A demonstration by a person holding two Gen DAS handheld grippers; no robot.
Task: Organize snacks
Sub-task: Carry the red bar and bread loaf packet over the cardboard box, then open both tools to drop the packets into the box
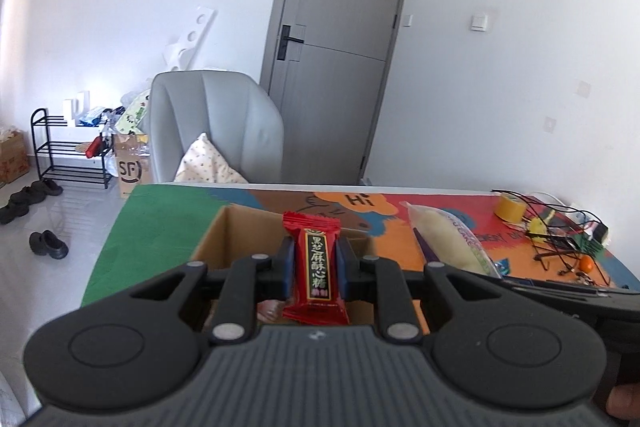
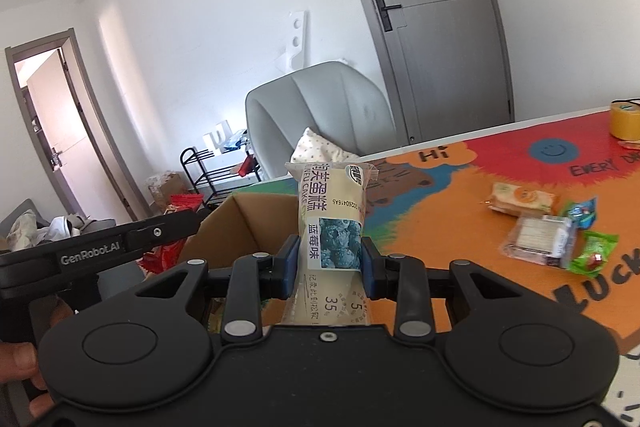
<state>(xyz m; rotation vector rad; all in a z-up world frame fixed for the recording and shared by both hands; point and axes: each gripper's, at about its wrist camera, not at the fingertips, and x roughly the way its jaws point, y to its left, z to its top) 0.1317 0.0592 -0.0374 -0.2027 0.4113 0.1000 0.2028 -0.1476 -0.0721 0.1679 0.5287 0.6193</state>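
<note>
My left gripper [image 1: 314, 263] is shut on a red candy packet [image 1: 314, 267] with Chinese writing, held upright over the open cardboard box [image 1: 224, 239]. My right gripper [image 2: 330, 259] is shut on a long cream blueberry cake packet [image 2: 330, 223], held upright just right of the box [image 2: 240, 227]. The cake packet also shows in the left wrist view [image 1: 452, 239], to the right of the box. The left gripper's handle [image 2: 100, 247] shows at the left of the right wrist view. Another wrapped snack [image 1: 268, 309] lies inside the box.
Several wrapped snacks [image 2: 544, 227] lie on the colourful table mat [image 2: 460, 195] to the right. A yellow tape roll [image 1: 508, 207] and tangled wires [image 1: 560, 239] sit at the far right. A grey armchair [image 1: 216, 123] stands behind the table.
</note>
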